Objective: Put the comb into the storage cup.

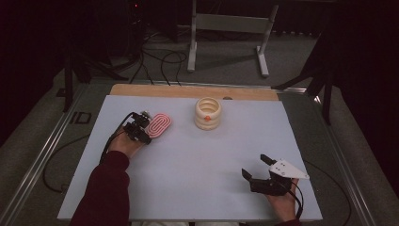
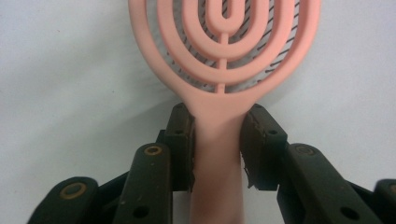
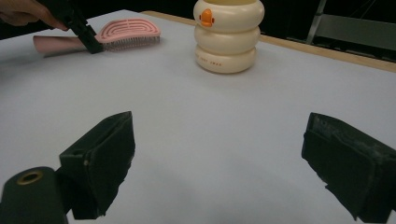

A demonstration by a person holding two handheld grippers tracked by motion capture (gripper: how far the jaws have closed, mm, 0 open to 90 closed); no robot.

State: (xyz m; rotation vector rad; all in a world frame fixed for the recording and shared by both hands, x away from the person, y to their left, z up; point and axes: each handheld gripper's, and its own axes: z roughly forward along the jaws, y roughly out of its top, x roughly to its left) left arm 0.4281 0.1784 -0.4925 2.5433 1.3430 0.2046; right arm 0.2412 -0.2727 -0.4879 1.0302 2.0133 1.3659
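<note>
At the near edge of the white table [image 1: 188, 188], the right gripper [image 1: 256, 165] rests low in a person's hand, its jaws spread wide with nothing between them; in the right gripper view only bare tabletop lies in the gap between its two black pads [image 3: 100, 163]. It sits well apart from the cream container [image 1: 208, 113], on the near right of it.

Farther in and to the left of that container, the left gripper [image 1: 141, 132] pinches a pink hairbrush [image 1: 158, 125]. In the left gripper view its pads [image 2: 183, 140] press on both sides of the brush's handle, just below the point where the handle widens into the oval head of looping ribs. The brush lies flat on the table, bristles down, head pointing away from the hand, near the container but not touching it. A dark red sleeve [image 1: 106, 188] runs back from this hand to the near edge.

The cream container, a stack of three rounded rings with a small orange mark on its top ring, stands upright near the table's far edge, where a wooden strip [image 1: 188, 91] shows.
</note>
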